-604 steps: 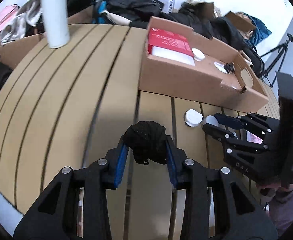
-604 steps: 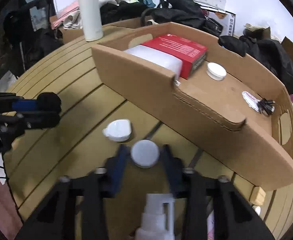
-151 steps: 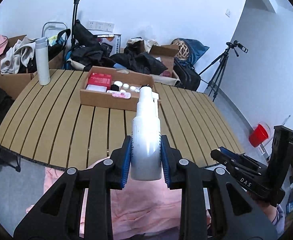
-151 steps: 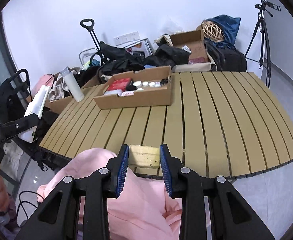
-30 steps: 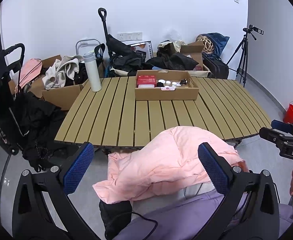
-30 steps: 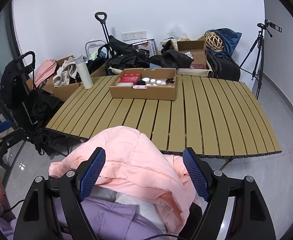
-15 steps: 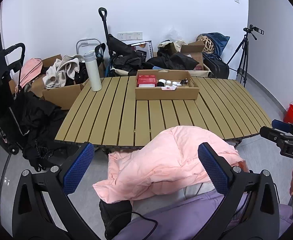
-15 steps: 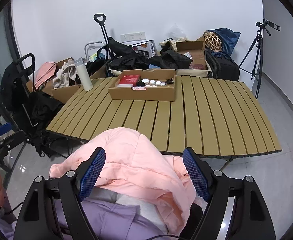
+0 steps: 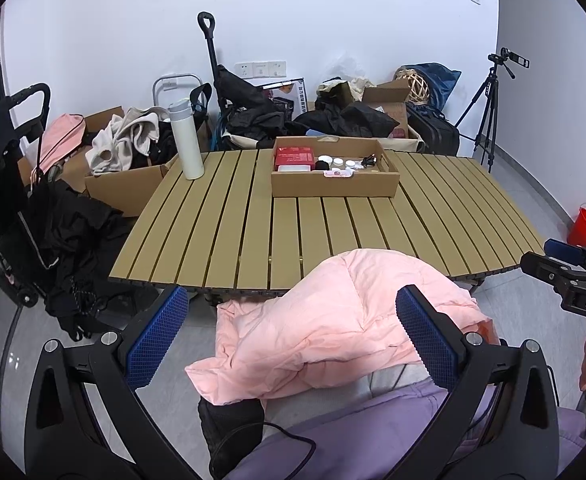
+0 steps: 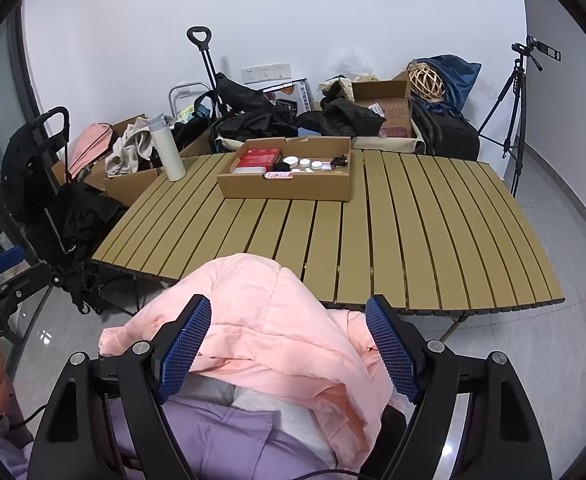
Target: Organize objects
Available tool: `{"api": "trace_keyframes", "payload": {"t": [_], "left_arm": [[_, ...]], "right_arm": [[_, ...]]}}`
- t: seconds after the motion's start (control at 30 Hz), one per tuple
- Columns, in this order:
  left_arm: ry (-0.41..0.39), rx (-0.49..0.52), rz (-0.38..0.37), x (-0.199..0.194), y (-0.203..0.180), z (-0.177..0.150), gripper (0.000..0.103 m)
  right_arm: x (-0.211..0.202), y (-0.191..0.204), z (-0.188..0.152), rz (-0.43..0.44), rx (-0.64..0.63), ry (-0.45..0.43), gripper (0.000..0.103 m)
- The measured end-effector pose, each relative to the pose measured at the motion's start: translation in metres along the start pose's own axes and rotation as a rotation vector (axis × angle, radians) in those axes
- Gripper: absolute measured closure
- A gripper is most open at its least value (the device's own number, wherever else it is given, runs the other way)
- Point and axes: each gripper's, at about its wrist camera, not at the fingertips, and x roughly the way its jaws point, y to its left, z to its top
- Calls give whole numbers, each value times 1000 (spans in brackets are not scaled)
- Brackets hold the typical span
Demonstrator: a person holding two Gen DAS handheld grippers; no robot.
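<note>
A shallow cardboard box stands at the far side of the slatted wooden table. It holds a red box, several white round lids, a black item and a pink packet. The box also shows in the right wrist view. My left gripper is open wide and empty, held well back from the table above a pink jacket. My right gripper is open and empty, also back from the table over the pink jacket.
A white flask stands at the table's far left corner. Bags, clothes and cardboard boxes pile along the wall. A tripod stands at the right and a red bucket on the floor. A black trolley is at left.
Nothing has visibly changed in the last second. Five seconds ago the left gripper held a white spray bottle and the right a yellowish block; both are now empty.
</note>
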Motion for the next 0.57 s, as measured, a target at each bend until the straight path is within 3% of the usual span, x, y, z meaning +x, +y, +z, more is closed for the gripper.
{"api": "trace_keyframes", "payload": {"t": [0.3,0.43,0.57], "left_arm": [[12,-5,45,4,2,-1,0],[19,-20,21,6,4,-2,0],[14,-24,43,8,5,-2,0]], "right_arm": [[3,-1,0,0,1,8,20],[3,-1,0,0,2,8,20],[5,-2,0,-1,6,14,20]]}}
